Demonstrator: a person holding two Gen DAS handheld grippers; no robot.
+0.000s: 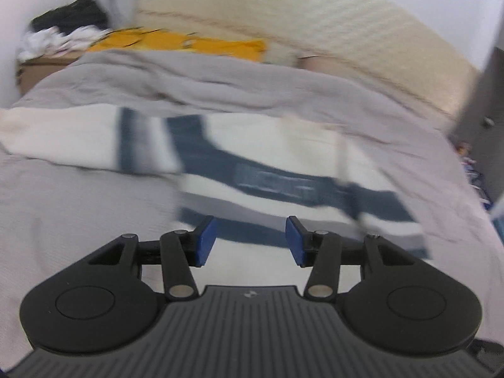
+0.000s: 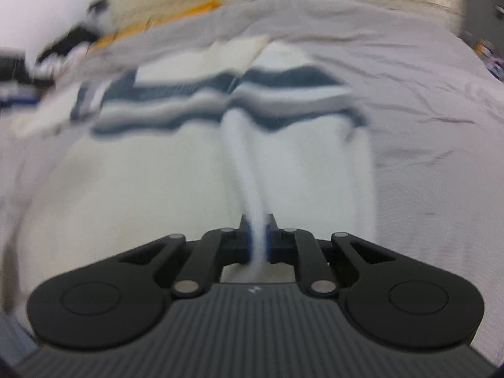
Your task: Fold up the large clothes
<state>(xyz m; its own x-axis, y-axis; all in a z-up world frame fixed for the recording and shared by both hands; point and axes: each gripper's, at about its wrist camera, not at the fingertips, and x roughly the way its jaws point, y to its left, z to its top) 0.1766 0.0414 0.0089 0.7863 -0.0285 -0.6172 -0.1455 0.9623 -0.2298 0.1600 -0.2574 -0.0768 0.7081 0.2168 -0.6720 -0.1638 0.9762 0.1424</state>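
Sweater (image 2: 195, 170) fold, seemingly, in right gripper (image 2: 258, 236)

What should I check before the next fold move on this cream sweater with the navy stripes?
1. Right gripper shut on a pinched ridge of the cream knit sweater with navy stripes: ok.
2. Left gripper holding fabric: not ok, it is open with nothing between its blue pads.
3. Sweater lying flat on the grey bedspread: not ok, it is rumpled and part of it is doubled over.
4. Which edge the right gripper has: cannot tell, too blurred.
5. Yellow garment at the far side clear of the sweater: ok.
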